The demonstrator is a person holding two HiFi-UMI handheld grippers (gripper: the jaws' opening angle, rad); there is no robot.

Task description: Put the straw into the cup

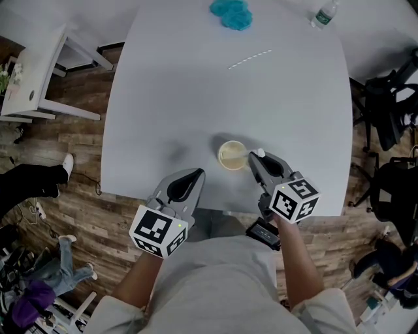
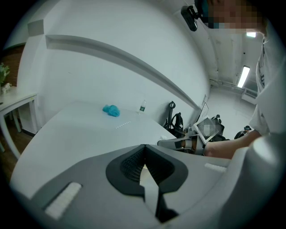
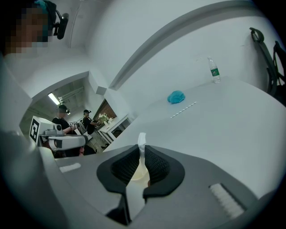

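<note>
A small cream cup (image 1: 232, 155) stands near the table's front edge. My right gripper (image 1: 255, 156) is at its right side, shut on the cup's thin white rim (image 3: 142, 139); the cream inside shows low between the pads (image 3: 137, 172). The white straw (image 1: 249, 59) lies flat far up the table, apart from both grippers, and also shows as the straw (image 3: 183, 109) and the straw (image 2: 123, 125). My left gripper (image 1: 198, 172) hovers at the front edge left of the cup, its jaws shut with nothing in them (image 2: 145, 154).
A blue cloth (image 1: 231, 13) and a water bottle (image 1: 324, 13) sit at the table's far end. Black chairs (image 1: 390, 111) stand to the right, a white side table (image 1: 32, 72) to the left. Other people stand behind at the left in the right gripper view.
</note>
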